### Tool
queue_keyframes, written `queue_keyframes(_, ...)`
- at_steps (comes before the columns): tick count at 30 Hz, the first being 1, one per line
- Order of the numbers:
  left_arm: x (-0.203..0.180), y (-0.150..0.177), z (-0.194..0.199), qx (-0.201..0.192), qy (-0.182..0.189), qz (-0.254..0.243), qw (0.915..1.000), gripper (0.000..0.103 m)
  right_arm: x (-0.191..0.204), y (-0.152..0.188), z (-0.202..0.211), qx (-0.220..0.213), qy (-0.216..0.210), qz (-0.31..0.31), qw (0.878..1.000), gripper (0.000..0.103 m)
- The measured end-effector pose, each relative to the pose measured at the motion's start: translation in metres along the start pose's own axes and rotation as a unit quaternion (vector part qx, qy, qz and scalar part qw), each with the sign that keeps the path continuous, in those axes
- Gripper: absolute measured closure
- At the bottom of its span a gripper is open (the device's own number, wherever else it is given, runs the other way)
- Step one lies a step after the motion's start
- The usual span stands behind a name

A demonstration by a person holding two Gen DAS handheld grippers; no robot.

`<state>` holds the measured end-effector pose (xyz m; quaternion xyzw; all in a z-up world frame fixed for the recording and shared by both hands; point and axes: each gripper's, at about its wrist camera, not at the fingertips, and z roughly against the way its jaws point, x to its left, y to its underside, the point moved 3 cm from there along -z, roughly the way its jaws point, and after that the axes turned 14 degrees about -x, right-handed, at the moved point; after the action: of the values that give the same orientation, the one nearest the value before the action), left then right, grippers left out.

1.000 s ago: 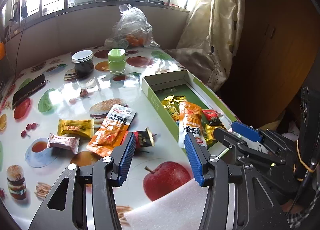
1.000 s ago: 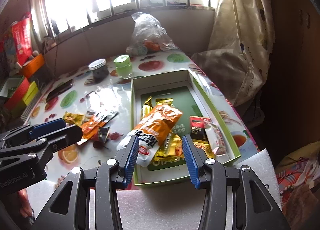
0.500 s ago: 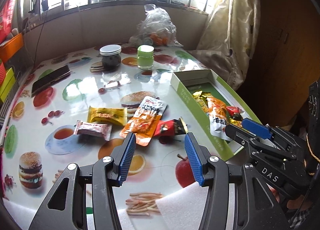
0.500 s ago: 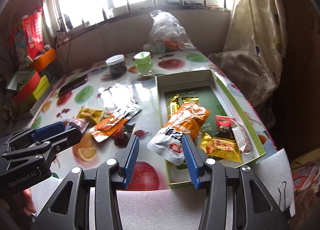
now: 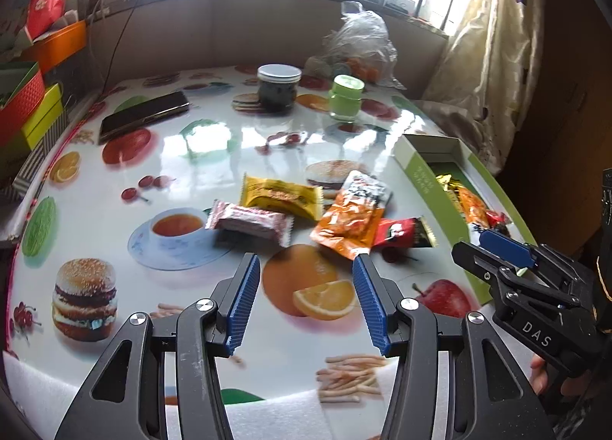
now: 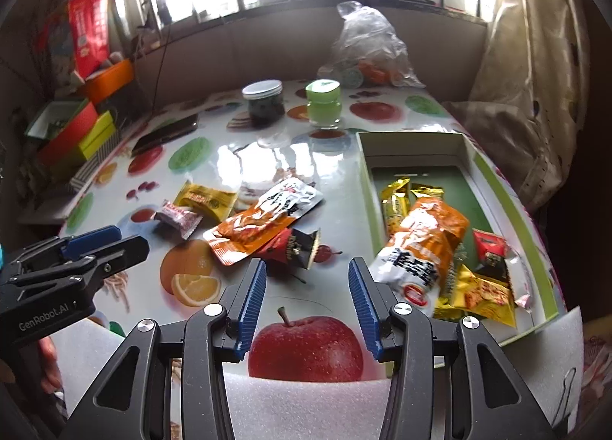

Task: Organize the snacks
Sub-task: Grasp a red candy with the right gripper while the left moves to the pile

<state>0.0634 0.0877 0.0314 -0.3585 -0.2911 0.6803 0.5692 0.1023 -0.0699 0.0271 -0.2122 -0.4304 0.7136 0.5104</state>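
snacks (image 5: 306,206) now beyond left fingers (image 5: 244,298)

Table (image 5: 237,141), glossy food-print cover. Directly on it: four loose snack packets near the middle, green box (image 6: 508,210) at right edge, dark jar (image 5: 278,92), green jar (image 5: 346,97), phone (image 5: 144,114), plastic bag (image 5: 359,48)

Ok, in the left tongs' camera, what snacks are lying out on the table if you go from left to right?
Pink-and-white striped wrapper → yellow crinkly packet → big orange-and-white pouch → small red-and-black packet with gold edge.
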Motion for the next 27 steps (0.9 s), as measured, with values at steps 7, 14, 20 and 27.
queue_keyframes(7, 0.019, 0.006, -0.004, 0.009, -0.009, 0.014, 0.9998, 0.051, 0.020, -0.003, -0.032, 0.030, -0.021, 0.082, 0.996, 0.056)
queue_keyframes(14, 0.033, 0.009, -0.011, 0.018, -0.015, 0.027, 0.9994, 0.051, 0.029, -0.004, -0.062, 0.070, -0.043, 0.144, 0.986, 0.049)
queue_keyframes(20, 0.043, 0.011, -0.015, 0.024, -0.019, 0.037, 0.9988, 0.051, 0.028, -0.001, -0.082, 0.103, -0.038, 0.168, 0.980, 0.047)
queue_keyframes(27, 0.053, 0.011, -0.021, 0.029, -0.027, 0.048, 0.9981, 0.051, 0.030, 0.009, -0.082, 0.131, -0.061, 0.145, 0.979, 0.050)
